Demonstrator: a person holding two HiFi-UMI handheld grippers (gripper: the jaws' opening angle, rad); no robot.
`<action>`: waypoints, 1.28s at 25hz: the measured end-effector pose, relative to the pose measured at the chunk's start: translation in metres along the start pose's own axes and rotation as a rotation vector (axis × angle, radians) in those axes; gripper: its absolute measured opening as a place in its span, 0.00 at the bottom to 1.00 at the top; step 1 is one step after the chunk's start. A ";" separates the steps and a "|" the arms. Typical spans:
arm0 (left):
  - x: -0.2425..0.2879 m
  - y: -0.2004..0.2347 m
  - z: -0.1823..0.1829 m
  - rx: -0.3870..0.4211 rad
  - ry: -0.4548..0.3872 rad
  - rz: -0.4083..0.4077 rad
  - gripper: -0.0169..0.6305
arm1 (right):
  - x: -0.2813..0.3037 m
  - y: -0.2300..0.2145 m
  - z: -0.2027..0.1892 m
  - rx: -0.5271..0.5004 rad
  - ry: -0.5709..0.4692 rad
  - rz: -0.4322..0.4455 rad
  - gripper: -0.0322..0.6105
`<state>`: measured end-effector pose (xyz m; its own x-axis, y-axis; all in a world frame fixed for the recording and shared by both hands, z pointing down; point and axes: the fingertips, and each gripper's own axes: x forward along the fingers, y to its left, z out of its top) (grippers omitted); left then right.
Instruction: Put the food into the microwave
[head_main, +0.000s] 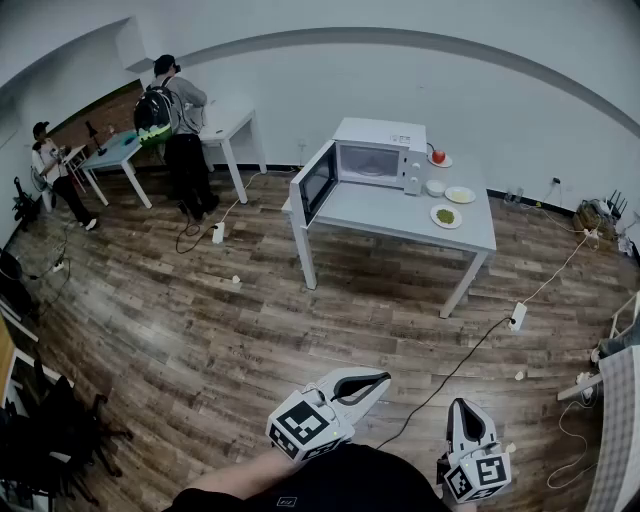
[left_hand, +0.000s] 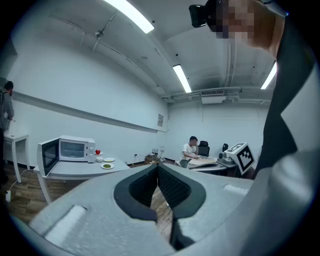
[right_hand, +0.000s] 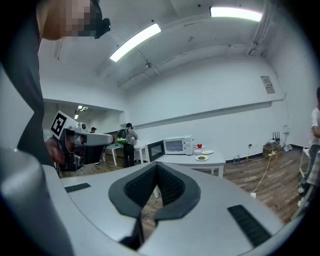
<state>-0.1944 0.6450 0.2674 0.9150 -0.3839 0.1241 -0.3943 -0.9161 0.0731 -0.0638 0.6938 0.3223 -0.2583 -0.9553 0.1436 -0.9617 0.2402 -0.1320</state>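
Note:
A white microwave (head_main: 375, 160) stands on a grey table (head_main: 400, 215) across the room, its door (head_main: 315, 182) swung open to the left. To its right sit a plate of green food (head_main: 445, 215), a pale plate (head_main: 460, 194), a white bowl (head_main: 435, 187) and a red apple (head_main: 438, 157). My left gripper (head_main: 383, 379) and right gripper (head_main: 462, 404) are held low and near me, far from the table, both shut and empty. The microwave (left_hand: 72, 149) shows far left in the left gripper view. It (right_hand: 175, 145) is mid-frame beyond the right gripper (right_hand: 157, 165).
Power strips (head_main: 517, 316) and cables trail over the wooden floor between me and the table. A person with a backpack (head_main: 175, 120) stands at white tables at the back left, another (head_main: 50, 165) further left. Black chairs (head_main: 50, 440) stand at the left edge.

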 end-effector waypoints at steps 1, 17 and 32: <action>0.000 0.000 0.000 -0.001 0.001 -0.001 0.04 | 0.000 0.002 0.000 0.000 0.004 0.003 0.07; 0.010 -0.004 -0.005 -0.006 0.014 -0.010 0.04 | -0.005 0.001 -0.005 0.012 0.023 0.007 0.07; 0.076 -0.038 -0.005 0.011 0.021 0.065 0.04 | -0.056 -0.063 -0.013 0.018 0.028 0.077 0.07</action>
<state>-0.1106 0.6515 0.2793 0.8852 -0.4406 0.1492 -0.4521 -0.8904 0.0532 0.0103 0.7348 0.3357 -0.3337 -0.9291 0.1595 -0.9373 0.3090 -0.1613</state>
